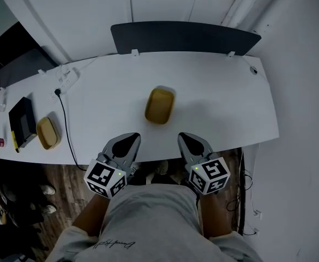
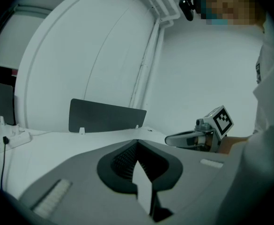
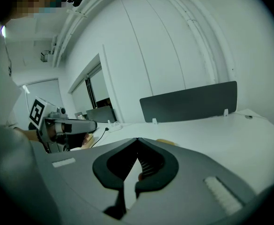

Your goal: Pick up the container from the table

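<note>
A mustard-yellow oblong container (image 1: 159, 106) lies near the middle of the white table (image 1: 224, 108). Both grippers hover at the table's near edge, short of the container and not touching it. My left gripper (image 1: 131, 138) is to the container's lower left, its jaws shut and empty. My right gripper (image 1: 184, 138) is to its lower right, also shut with nothing held. In the right gripper view only a thin yellow sliver of the container (image 3: 167, 142) shows above the shut jaws of the right gripper (image 3: 137, 140). In the left gripper view the left gripper (image 2: 137, 143) hides the container.
A second yellow container (image 1: 47, 132) and a black box (image 1: 22, 121) lie at the table's left end. A power strip (image 1: 67, 79) with a black cable (image 1: 65, 119) lies at the back left. A dark partition panel (image 1: 184, 37) stands along the far edge.
</note>
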The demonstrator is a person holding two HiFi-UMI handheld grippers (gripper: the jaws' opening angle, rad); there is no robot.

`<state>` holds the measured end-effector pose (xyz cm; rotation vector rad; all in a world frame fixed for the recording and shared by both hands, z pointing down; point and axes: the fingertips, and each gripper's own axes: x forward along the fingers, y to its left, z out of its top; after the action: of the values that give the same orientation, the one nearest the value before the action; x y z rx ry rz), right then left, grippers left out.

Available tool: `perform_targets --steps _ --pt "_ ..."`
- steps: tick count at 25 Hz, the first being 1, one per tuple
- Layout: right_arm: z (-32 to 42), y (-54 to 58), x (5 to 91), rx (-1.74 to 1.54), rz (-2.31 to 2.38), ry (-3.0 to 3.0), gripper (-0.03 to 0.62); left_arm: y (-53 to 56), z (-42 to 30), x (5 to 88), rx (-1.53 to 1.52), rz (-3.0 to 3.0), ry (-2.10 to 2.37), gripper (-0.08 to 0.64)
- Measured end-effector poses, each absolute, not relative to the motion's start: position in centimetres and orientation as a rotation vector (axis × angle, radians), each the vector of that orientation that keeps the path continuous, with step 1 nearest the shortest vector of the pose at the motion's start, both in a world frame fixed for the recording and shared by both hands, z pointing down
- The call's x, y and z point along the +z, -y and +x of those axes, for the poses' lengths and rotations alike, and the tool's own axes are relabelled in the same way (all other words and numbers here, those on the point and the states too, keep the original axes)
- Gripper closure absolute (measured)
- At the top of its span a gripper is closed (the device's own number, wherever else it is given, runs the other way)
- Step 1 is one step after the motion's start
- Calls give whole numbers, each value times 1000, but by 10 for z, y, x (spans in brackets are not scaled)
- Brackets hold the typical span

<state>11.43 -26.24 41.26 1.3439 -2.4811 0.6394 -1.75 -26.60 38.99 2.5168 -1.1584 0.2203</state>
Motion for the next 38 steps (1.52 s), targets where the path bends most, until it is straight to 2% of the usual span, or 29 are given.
perform_targets --steps 38 --pt "136 337 513 775 1434 2214 577 340 -37 465 303 2459 1113 558"
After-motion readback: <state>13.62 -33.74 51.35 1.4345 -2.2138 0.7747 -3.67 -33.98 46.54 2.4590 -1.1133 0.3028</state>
